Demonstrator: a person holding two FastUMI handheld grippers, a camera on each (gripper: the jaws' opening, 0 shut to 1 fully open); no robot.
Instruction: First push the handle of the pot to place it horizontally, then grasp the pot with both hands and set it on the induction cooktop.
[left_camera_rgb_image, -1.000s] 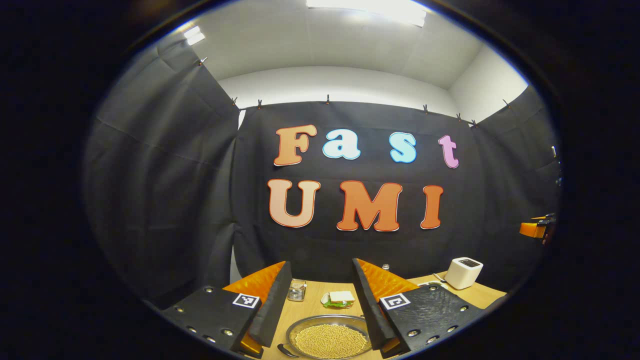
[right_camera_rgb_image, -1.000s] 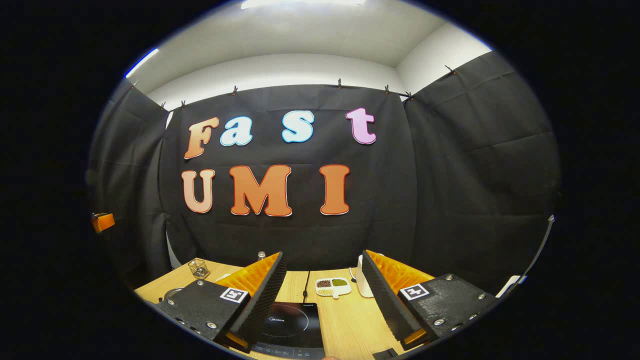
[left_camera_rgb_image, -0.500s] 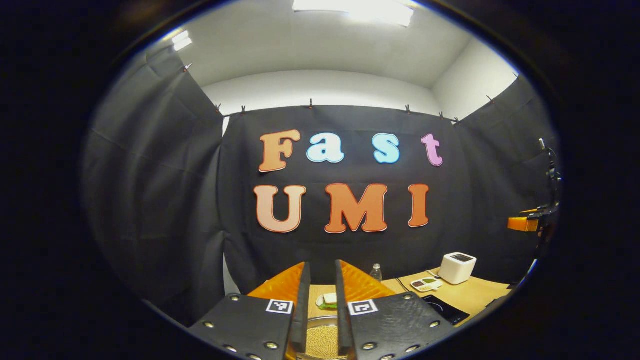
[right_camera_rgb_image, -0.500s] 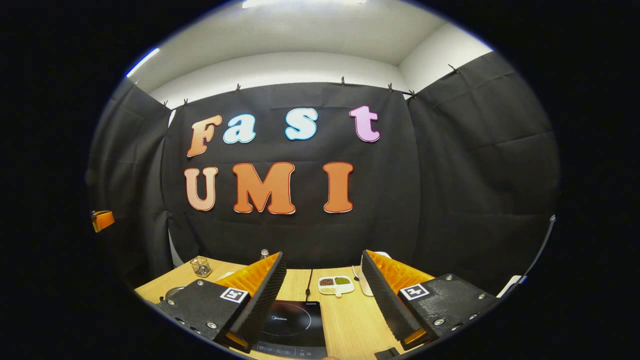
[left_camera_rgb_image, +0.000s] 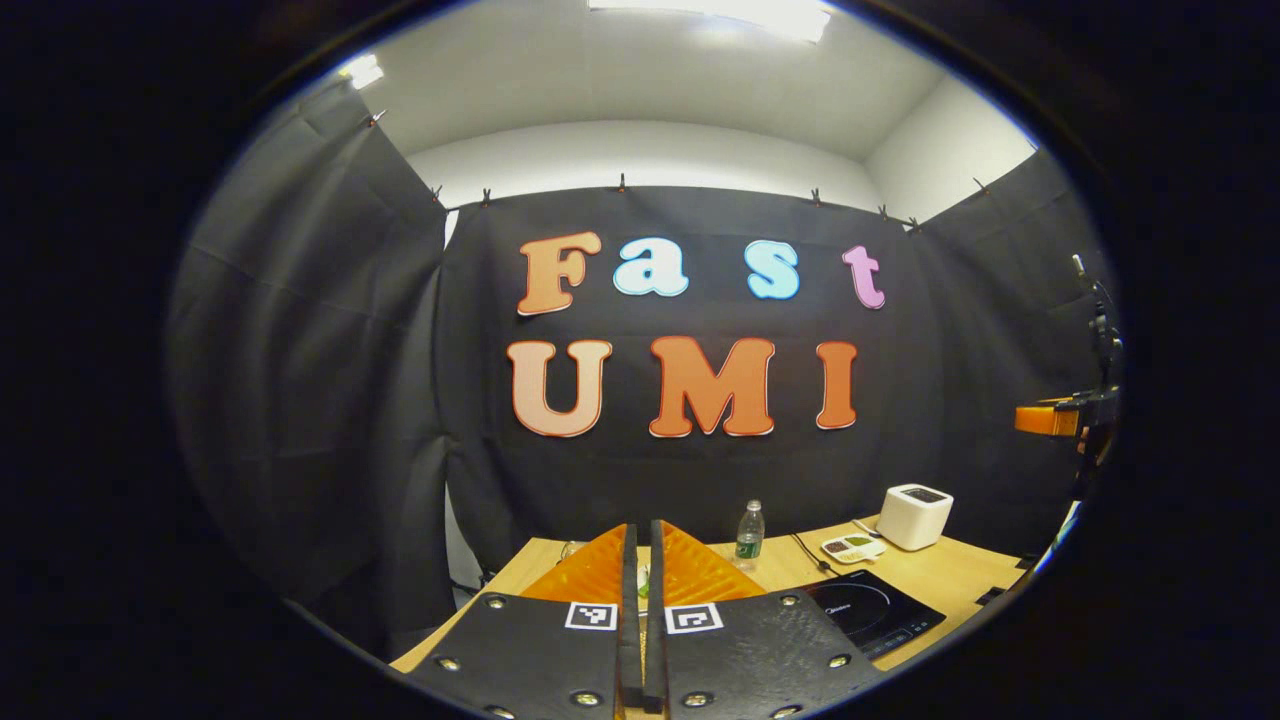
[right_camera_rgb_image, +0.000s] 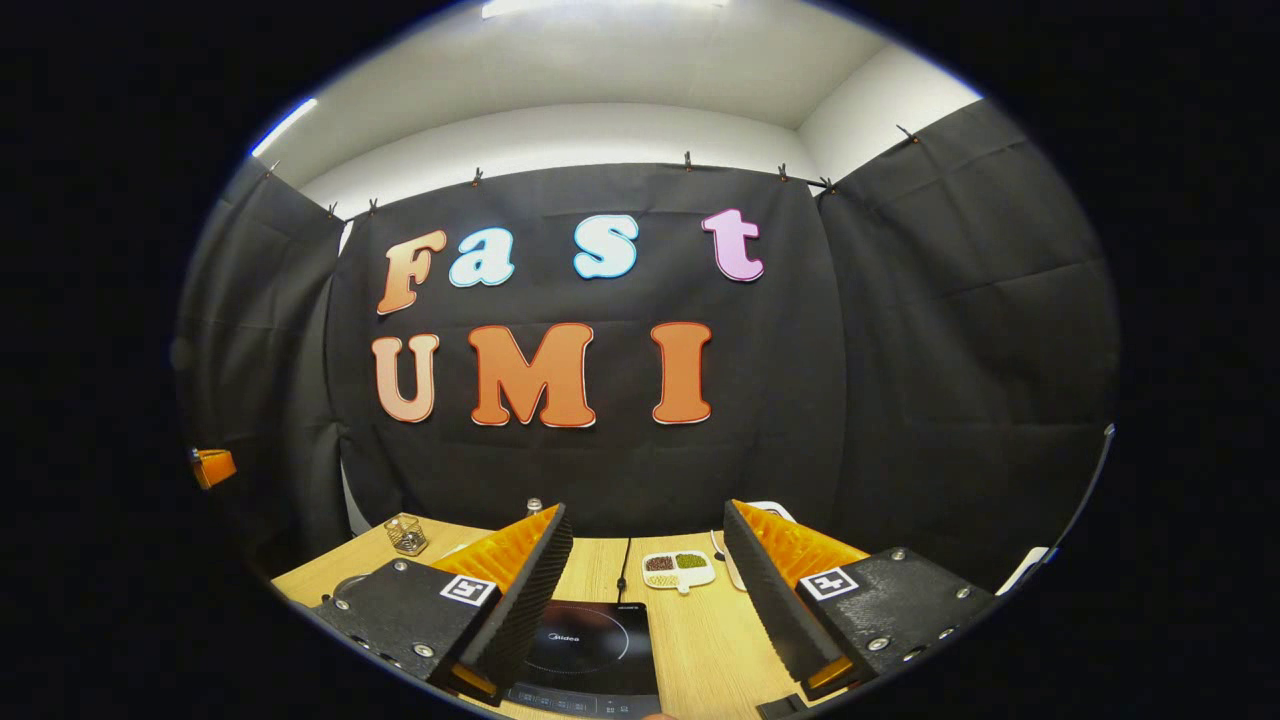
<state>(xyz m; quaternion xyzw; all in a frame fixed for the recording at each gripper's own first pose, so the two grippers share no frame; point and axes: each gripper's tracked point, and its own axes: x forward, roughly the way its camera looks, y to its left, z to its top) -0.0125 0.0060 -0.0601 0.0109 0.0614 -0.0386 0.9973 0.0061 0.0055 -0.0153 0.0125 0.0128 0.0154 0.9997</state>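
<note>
Left gripper (left_camera_rgb_image: 638, 560) closing to a thin slit, fingers nearly together, clamping nothing, hovering above the wooden table (left_camera_rgb_image: 960, 575). Right gripper (right_camera_rgb_image: 648, 560) gaping wide apart, holding nothing, hanging just over the black induction cooktop (right_camera_rgb_image: 590, 650) lying between its fingers. Pot hiding somewhere beyond what can be made out.

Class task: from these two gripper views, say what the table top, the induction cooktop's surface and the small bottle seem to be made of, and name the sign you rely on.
Table top: probably wood or laminate, light matt grain lines. Induction cooktop: seemingly black glass, glossy, with a faint printed ring. Small bottle: likely clear plastic, see-through body with a label band.
</note>
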